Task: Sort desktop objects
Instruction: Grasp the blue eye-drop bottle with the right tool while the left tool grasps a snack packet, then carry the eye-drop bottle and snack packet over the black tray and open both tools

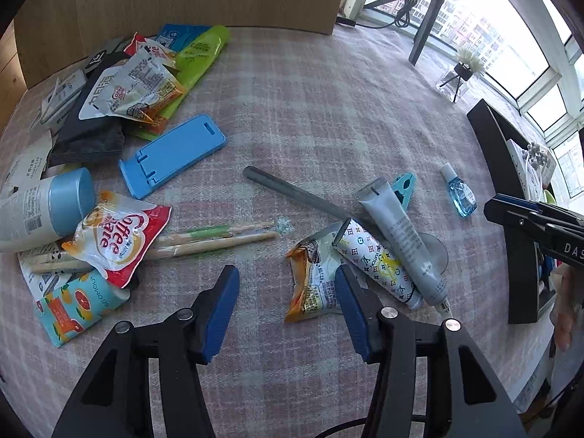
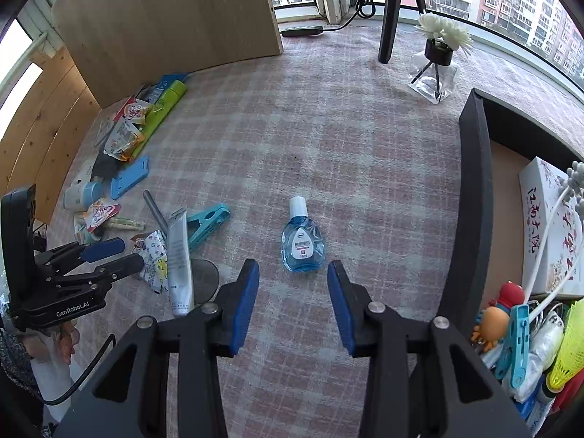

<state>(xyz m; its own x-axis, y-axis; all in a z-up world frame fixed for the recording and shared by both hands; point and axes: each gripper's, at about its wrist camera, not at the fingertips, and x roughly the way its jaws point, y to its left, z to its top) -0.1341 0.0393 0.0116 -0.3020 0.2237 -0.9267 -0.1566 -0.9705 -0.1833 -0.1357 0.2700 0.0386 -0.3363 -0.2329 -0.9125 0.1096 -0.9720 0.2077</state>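
The worktop [image 2: 328,138] wears a soft woven cloth in pink and grey plaid; on it lies a small eye-drop bottle [image 2: 302,241] of clear blue plastic, rounded in the body, with a white screw cap and a white label. The right gripper [image 2: 293,273] hovers just short of the bottle, its blue-padded fingers [image 2: 245,303] spread wide and holding nothing; the bottle lies flat, cap pointing away, just beyond the fingertips and in line with the gap between them, not touching either pad. Left of the bottle rests a teal plastic clip [image 2: 208,224], and just beyond that a smooth grey tube [image 2: 179,259] crossing a patterned white tube [image 1: 376,259]; to the bottle's right rises the dark wall of a storage box [image 2: 474,197].

The left gripper [image 1: 286,284] also has its fingers spread and empty; a crinkled orange-edged foil sachet [image 1: 310,281] lies just beyond them, close against the right pad. Left of the sachet lie paper-wrapped chopsticks [image 1: 219,239], and further back a flat blue plastic phone stand [image 1: 171,153].
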